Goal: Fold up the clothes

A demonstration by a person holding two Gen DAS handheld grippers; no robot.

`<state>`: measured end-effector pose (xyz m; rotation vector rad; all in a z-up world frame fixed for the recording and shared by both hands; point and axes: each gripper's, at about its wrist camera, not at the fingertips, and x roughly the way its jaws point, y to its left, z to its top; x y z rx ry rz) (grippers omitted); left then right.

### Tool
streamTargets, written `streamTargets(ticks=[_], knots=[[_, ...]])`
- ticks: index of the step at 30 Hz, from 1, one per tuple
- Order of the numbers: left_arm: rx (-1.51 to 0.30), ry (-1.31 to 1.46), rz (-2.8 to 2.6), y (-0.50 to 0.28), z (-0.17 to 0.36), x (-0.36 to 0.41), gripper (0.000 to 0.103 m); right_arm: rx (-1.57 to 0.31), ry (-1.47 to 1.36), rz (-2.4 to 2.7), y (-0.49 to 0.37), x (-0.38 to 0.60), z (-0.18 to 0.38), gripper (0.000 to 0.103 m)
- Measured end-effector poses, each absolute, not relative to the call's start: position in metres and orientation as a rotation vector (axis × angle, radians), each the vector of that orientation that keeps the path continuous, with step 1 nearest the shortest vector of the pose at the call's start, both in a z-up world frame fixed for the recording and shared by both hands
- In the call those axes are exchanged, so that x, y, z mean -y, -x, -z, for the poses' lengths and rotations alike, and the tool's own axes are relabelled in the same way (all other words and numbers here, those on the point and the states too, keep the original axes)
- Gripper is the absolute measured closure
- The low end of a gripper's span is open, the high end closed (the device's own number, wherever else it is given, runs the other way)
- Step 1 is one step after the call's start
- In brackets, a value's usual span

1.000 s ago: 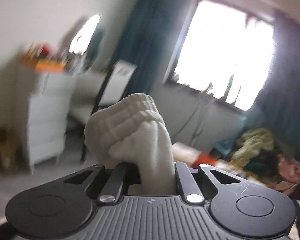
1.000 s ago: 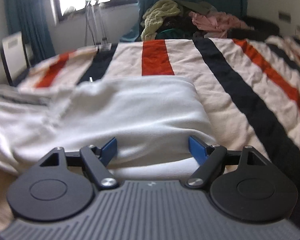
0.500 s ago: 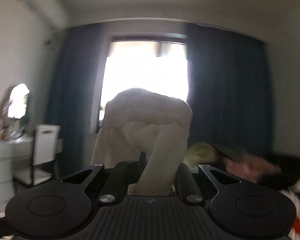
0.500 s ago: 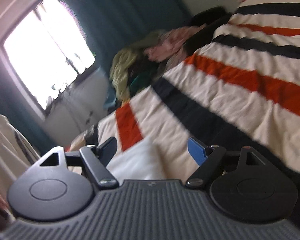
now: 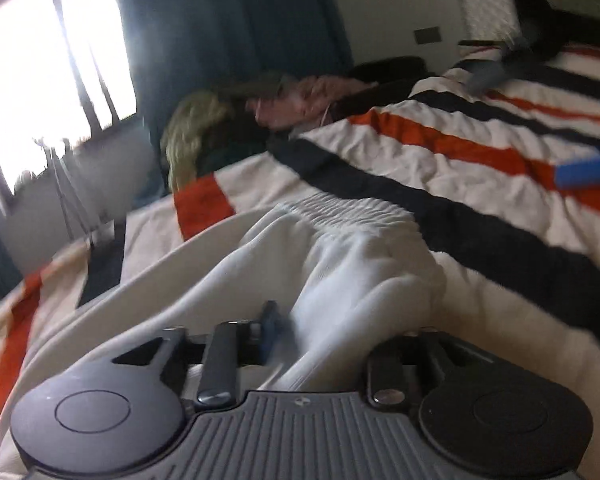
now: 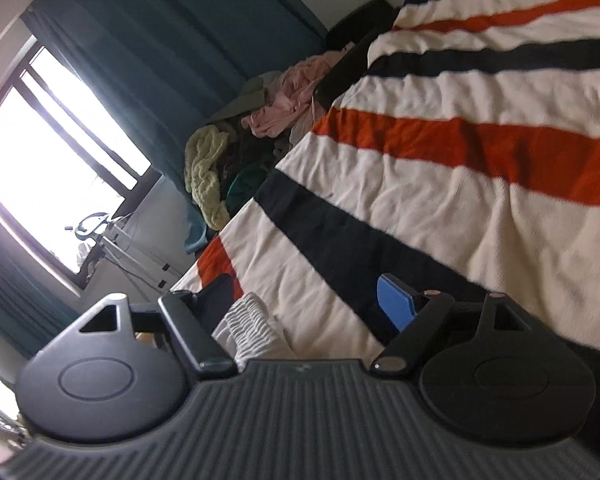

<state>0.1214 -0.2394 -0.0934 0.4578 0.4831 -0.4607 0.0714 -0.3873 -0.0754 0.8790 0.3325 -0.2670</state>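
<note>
Striped bedspread [image 5: 452, 184] carries the white garment [image 5: 340, 272], lying between the opening left tool [image 5: 332, 332]; right tool [image 6: 308, 304] gapes wide, empty.
</note>
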Motion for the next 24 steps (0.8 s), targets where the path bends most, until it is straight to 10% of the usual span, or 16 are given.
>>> streamTargets(ticks=[4,24], knots=[[-0.526,-0.425,0.477,-0.127,0.063,0.185,0.021,-0.358,-0.9,0.226,-0.073,0.383,0.078,0.022],[-0.613,-0.293,0.203,-0.051,0.05,-0.065,0.007,-0.514,-1.249,0.018,-0.104,0.348,0.139,0.023]])
